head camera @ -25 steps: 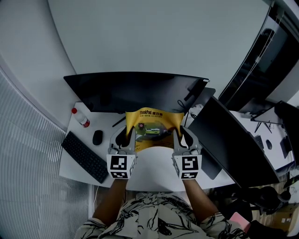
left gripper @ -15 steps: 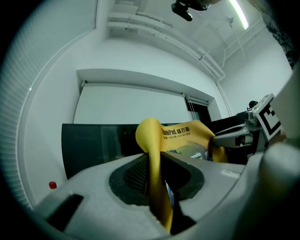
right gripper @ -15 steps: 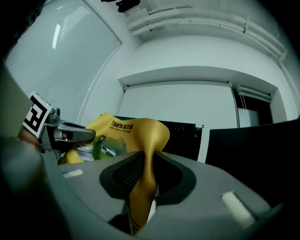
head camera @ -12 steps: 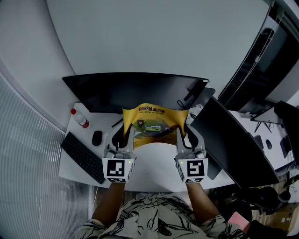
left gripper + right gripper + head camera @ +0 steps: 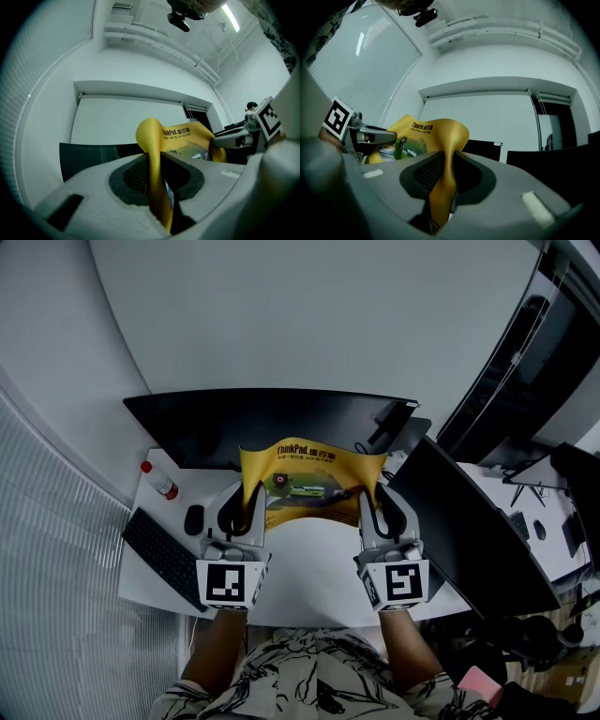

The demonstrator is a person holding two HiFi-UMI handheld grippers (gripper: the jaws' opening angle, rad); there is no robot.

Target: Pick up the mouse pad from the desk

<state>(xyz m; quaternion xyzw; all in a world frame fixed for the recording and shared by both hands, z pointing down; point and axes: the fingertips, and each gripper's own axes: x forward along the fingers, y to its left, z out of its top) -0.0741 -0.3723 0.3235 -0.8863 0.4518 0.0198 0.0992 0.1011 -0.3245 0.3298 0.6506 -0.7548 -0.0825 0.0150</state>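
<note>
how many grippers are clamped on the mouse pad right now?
2. The left gripper pinches the left edge of the yellow mouse pad; the right gripper pinches its right edge. Both grips show clearly, nothing hidden.

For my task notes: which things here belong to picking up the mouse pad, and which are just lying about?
In the job: mouse pad, left gripper, right gripper, both clamped on it.
Lying about: keyboard, mouse, bottle, monitor.

left claw (image 5: 246,507): jaws pinched tight, level | right claw (image 5: 371,504): jaws pinched tight, level | forearms parallel
</note>
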